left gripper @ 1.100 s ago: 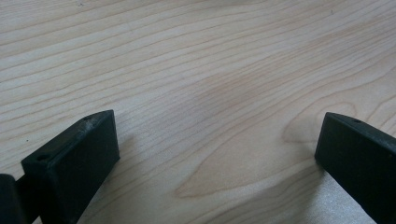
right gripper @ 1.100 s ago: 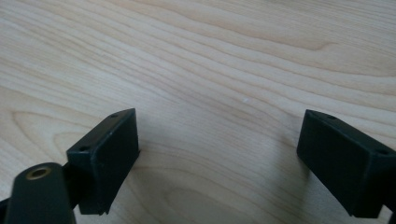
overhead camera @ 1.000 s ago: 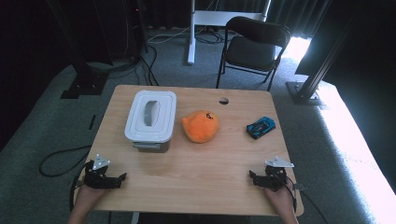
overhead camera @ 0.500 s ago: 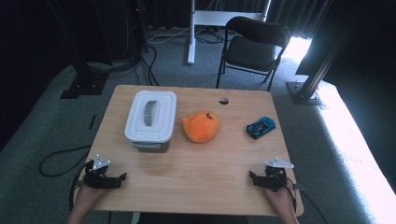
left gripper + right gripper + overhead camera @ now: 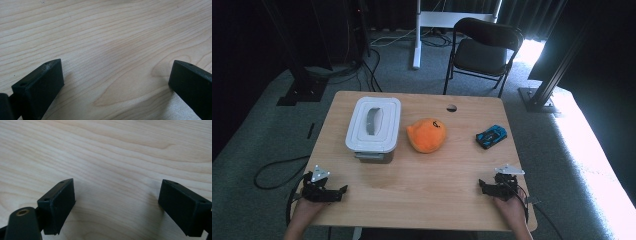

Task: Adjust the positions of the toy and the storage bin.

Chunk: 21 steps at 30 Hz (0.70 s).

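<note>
both your grippers rest on the wooden table (image 5: pixel 422 185) near its front edge, jaws spread wide on nothing. ahead of your left gripper (image 5: pixel 343 190) sits the lidded white box (image 5: pixel 374 125), long axis running away from you. the orange plush (image 5: pixel 427 135) lies between; the blue toy car (image 5: pixel 491 136) lies ahead of your right gripper (image 5: pixel 481 186).
</note>
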Each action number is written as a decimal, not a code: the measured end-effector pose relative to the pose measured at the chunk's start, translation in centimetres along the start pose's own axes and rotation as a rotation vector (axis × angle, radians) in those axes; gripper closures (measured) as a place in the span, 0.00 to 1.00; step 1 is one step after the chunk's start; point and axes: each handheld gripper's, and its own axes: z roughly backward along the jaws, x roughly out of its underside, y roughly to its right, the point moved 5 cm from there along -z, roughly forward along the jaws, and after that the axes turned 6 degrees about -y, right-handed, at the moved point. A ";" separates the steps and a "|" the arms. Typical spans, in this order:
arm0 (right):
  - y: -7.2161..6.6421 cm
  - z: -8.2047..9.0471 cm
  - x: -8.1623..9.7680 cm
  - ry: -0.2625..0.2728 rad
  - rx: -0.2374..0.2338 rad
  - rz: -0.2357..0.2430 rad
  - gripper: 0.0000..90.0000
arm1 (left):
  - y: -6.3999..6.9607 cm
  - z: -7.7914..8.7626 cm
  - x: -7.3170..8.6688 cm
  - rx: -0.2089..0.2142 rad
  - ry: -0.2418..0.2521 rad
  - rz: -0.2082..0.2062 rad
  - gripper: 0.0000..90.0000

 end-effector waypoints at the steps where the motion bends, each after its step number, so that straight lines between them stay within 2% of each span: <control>1: 0.0 0.0 0.0 -0.002 -0.003 -0.002 0.15 | 0.0 0.0 0.0 0.000 0.000 -0.001 0.00; 3: 0.1 0.0 -0.2 0.009 0.004 -0.011 0.15 | 0.0 0.0 0.0 0.000 0.000 0.000 0.00; 5: 0.1 0.0 -0.4 0.015 -0.014 -0.029 0.15 | 0.0 0.0 0.0 0.001 0.001 0.000 0.00; 9: -0.2 -0.3 -1.0 0.016 0.011 -0.013 0.15 | 0.0 0.0 0.0 0.000 0.000 0.000 0.00; 13: -0.2 -0.5 -2.2 0.031 0.030 -0.022 0.15 | 0.0 0.0 0.0 0.000 0.001 0.001 0.00; 15: -0.1 -0.6 -2.7 0.031 0.018 -0.034 0.15 | 0.0 0.0 0.0 0.000 0.000 0.000 0.00; 21: 0.6 -0.8 -4.4 0.034 0.049 -0.074 0.15 | 0.0 0.0 0.0 0.000 0.001 0.001 0.00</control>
